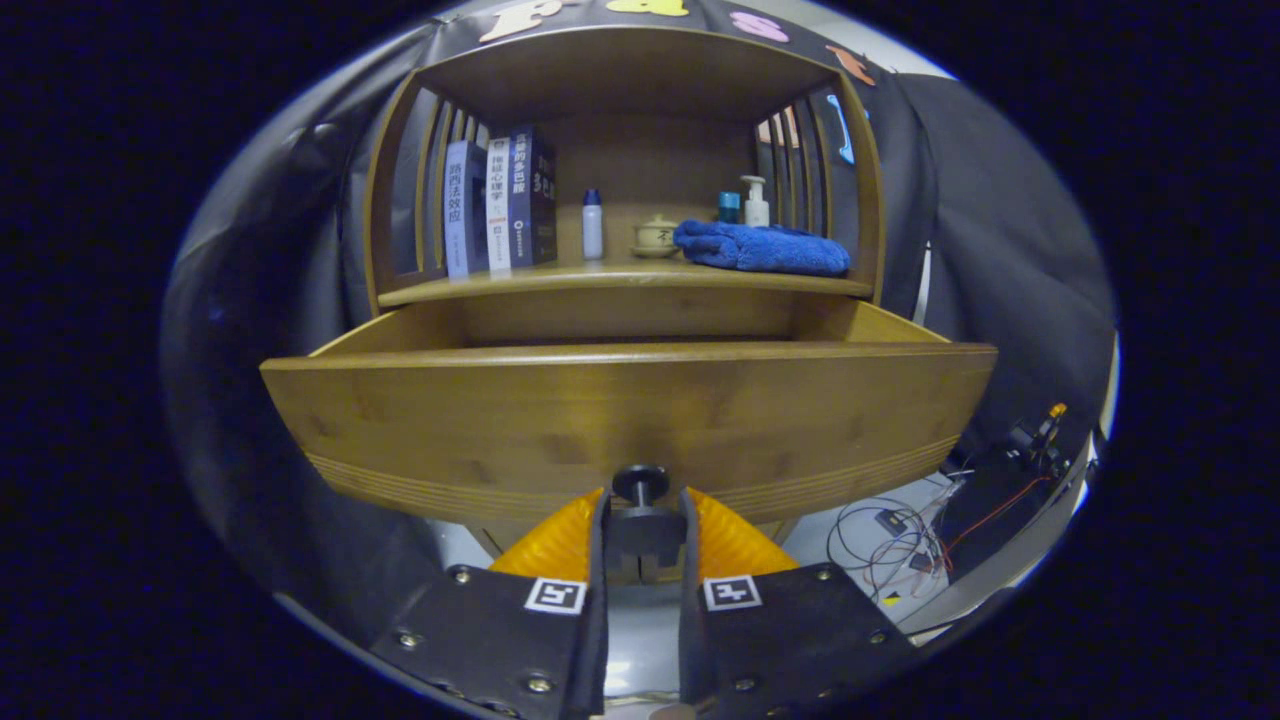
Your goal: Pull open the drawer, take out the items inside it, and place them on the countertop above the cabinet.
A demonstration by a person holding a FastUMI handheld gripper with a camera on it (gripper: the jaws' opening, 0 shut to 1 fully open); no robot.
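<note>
The wooden drawer (pixel 620 420) stands pulled well out of the cabinet, and its broad front panel faces me. That front panel hides the drawer's inside, so I cannot see what lies in it. A black knob (pixel 640 483) sticks out low on the panel. My gripper (pixel 645 515) is closed around this knob, with an orange-backed finger pressing on each side. The countertop (pixel 560 283) above the drawer is a wooden shelf inside a slatted frame.
On the countertop stand three books (pixel 500 205) at the left, then a small white bottle (pixel 592 225) and a lidded cup (pixel 655 237). At the right are a folded blue towel (pixel 760 248) and a pump bottle (pixel 755 203). Loose cables (pixel 900 540) lie on the floor to the lower right.
</note>
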